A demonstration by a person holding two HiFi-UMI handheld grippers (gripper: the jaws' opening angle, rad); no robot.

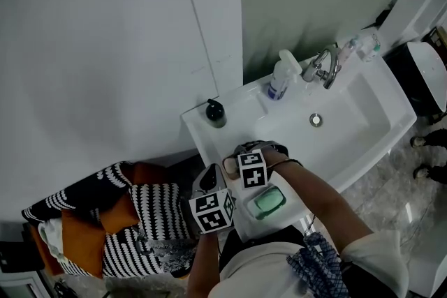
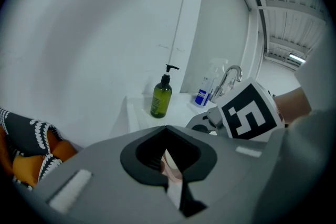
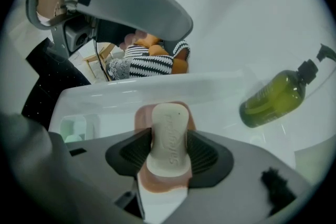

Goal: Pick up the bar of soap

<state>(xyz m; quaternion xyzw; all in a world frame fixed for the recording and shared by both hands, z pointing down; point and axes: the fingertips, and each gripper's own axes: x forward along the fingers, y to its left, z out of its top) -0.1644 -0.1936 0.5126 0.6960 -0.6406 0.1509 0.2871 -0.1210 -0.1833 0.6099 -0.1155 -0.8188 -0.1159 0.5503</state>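
The bar of soap is beige and oblong, and lies over a pink soap dish on the sink's near left rim. My right gripper points steeply down and is shut on the soap, its ribbed pads touching both long sides. In the head view the soap shows just left of the right gripper's marker cube. My left gripper hangs beside it at the sink's edge, shut and empty. Its cube sits lower left.
The white sink has a faucet and drain. A green pump bottle and a white spray bottle stand on the back ledge. A green soap dish lies near the front rim. Striped cloth lies below left.
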